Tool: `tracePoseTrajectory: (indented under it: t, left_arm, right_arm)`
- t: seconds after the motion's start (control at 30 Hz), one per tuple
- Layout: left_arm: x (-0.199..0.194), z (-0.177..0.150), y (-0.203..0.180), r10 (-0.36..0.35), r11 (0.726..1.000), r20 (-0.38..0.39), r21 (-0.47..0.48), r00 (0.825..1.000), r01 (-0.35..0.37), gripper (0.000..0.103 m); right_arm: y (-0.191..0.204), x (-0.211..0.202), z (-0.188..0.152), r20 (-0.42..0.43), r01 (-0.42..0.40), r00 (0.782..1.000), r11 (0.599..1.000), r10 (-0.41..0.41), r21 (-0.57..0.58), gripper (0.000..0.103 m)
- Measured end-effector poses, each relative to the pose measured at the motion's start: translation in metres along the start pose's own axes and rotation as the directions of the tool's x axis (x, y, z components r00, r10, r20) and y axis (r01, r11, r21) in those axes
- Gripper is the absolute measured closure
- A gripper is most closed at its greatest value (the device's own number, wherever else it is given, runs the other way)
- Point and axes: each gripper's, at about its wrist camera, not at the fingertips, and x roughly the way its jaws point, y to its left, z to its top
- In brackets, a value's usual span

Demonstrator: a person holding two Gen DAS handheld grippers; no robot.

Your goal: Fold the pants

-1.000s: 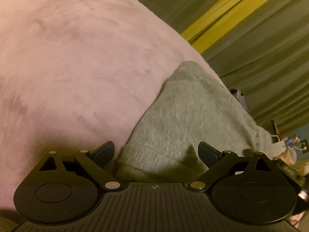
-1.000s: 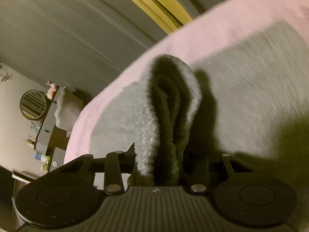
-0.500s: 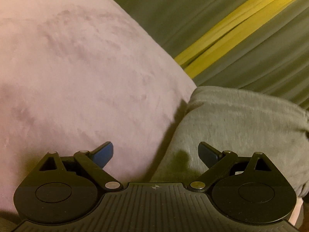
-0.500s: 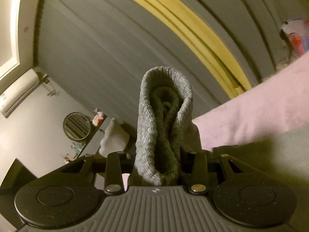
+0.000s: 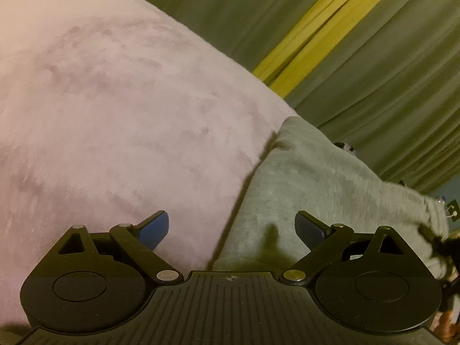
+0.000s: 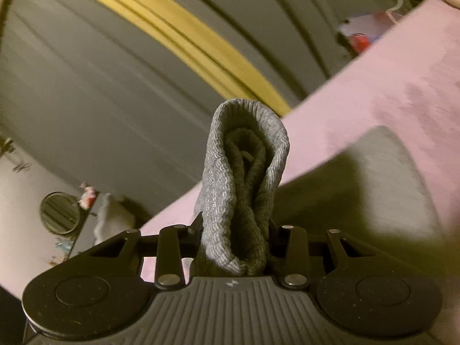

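Observation:
Grey sweatpants (image 5: pixel 325 189) lie on a pink plush blanket (image 5: pixel 109 115). My left gripper (image 5: pixel 231 225) is open and empty, low over the pants' left edge where cloth meets blanket. My right gripper (image 6: pixel 234 230) is shut on a bunched ribbed band of the pants (image 6: pixel 244 178), which stands up between the fingers. More of the grey pants (image 6: pixel 373 189) lies flat to its right on the blanket (image 6: pixel 388 86). The right gripper's fingertips are hidden by the cloth.
Olive curtains with a yellow stripe (image 5: pixel 322 37) hang behind the bed. In the right wrist view a round mirror (image 6: pixel 59 212) and small items sit on a dresser at the left, beyond the blanket's edge. Clutter (image 6: pixel 359 34) lies at the far upper right.
My right gripper has lifted and swung with the ribbed band still held. My left gripper stays open and has shifted slightly over the pants' edge.

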Motion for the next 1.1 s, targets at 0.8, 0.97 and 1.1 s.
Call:
tracePoseTrajectory:
  t: [0.8,0.97,1.1]
  left_arm:
    - [0.008,0.002,0.004,0.026,0.999,-0.021,-0.025,0.999,-0.026,0.005]
    - [0.013,0.001,0.004,0.038,0.999,-0.042,-0.024,0.998,-0.04,0.005]
    - [0.017,-0.001,-0.003,0.065,0.998,-0.064,0.032,0.996,-0.063,0.005]
  right_arm:
    - [-0.016,0.011,-0.02,0.001,0.164,0.986,0.983,-0.165,-0.077,0.064]
    - [-0.005,0.007,-0.022,0.098,0.447,0.894,0.874,-0.436,-0.188,0.03]
    - [-0.004,0.0,-0.02,0.09,0.402,0.915,0.903,-0.392,-0.154,0.018]
